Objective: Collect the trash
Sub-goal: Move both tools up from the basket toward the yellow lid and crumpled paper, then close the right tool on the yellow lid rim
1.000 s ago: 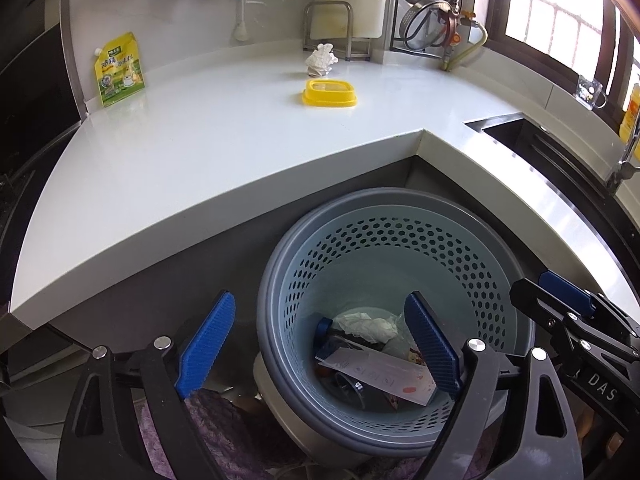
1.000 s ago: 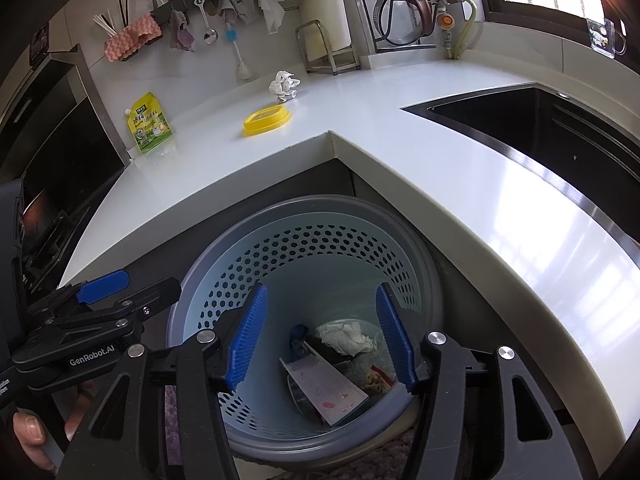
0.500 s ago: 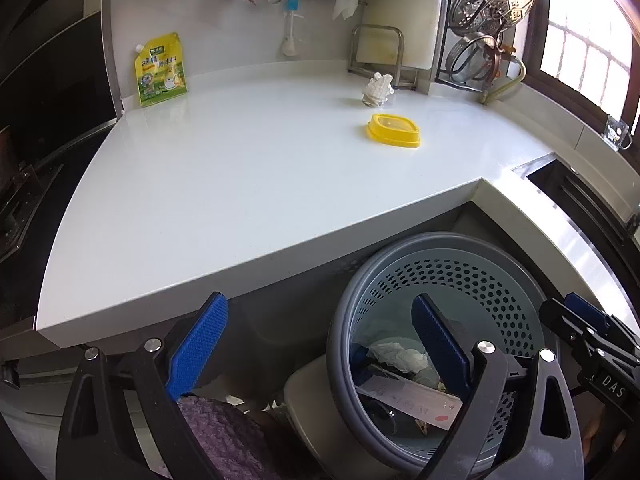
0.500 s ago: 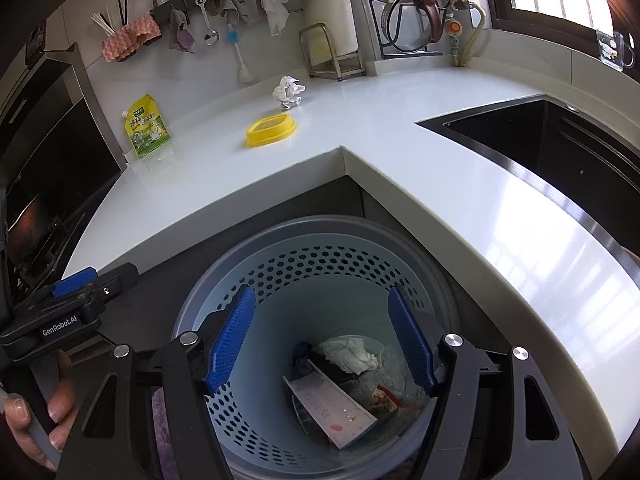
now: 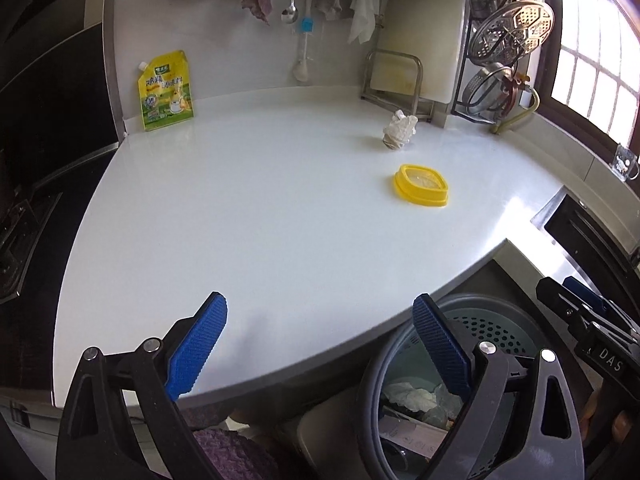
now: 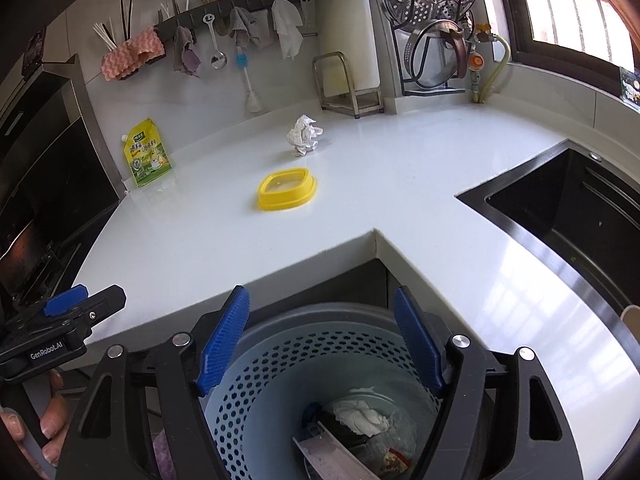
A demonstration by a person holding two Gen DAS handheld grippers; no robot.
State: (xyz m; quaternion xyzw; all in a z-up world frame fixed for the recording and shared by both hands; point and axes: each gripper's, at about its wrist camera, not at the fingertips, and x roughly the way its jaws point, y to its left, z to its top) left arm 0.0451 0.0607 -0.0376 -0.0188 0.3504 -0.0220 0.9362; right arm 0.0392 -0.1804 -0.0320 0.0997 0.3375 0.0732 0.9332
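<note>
Reaching out from the left wrist view, the left gripper [image 5: 320, 344] gapes empty at lower centre; approach the yellow lid [image 5: 421, 184], centre right, squarely.

Right wrist view: right gripper [image 6: 320, 340], spread and empty, hangs over the bin [image 6: 320, 392] at bottom; crumpled tissue [image 6: 304, 136] sits upper centre.

A lid [image 6: 287, 189] is lying on the bench [image 6: 224, 232] at mid-frame in the right wrist view, with a crumpled tissue [image 6: 304, 136] sitting behind it, toward the wall. A refill pouch [image 6: 147, 153] is leaning against the wall at the upper left. The sink [image 6: 568, 216] is sitting in the bench at the right edge. A perforated bin [image 6: 320, 364] is standing below the bench corner at lower centre, holding paper scraps [image 6: 360, 416].
</note>
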